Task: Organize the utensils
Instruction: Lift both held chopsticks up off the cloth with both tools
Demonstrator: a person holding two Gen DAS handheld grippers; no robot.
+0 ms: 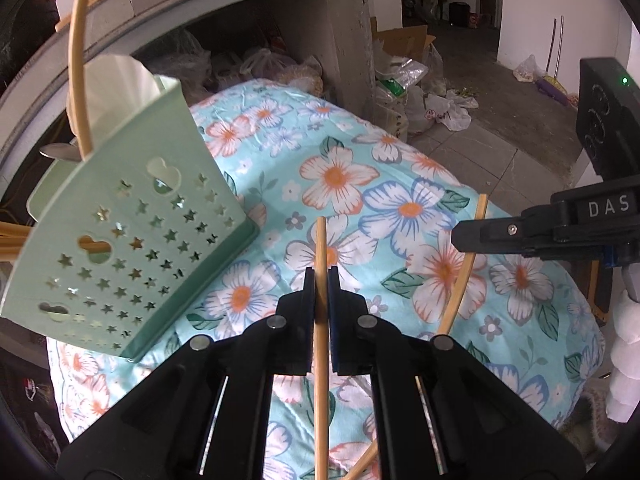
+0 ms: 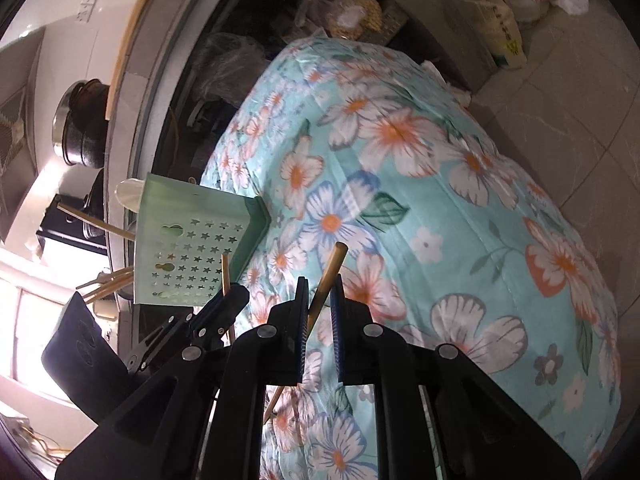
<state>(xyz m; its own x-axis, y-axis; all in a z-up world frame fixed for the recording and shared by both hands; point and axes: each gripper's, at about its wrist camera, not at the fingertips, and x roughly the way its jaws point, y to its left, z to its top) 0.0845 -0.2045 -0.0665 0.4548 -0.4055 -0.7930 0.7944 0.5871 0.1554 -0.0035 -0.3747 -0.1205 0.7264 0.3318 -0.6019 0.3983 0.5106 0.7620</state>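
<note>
The left gripper [image 1: 321,276] is clamped on one bamboo chopstick [image 1: 321,248]; the right gripper [image 2: 320,284] pinches another [image 2: 330,272]. Both are light, stiff and slick, best gripped mid-shaft. The green holder [image 1: 132,220] lies ahead-left of both.

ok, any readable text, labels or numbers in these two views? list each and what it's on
"DAS": white letters on the right gripper, seen from the left wrist view; the word runs out of frame.
Embossed round marks on the black box behind that gripper: unreadable.
Print on the white sack on the floor: too blurred to read.
Red mark on a white plastic bag: too small to read.
Nothing else legible.
</note>
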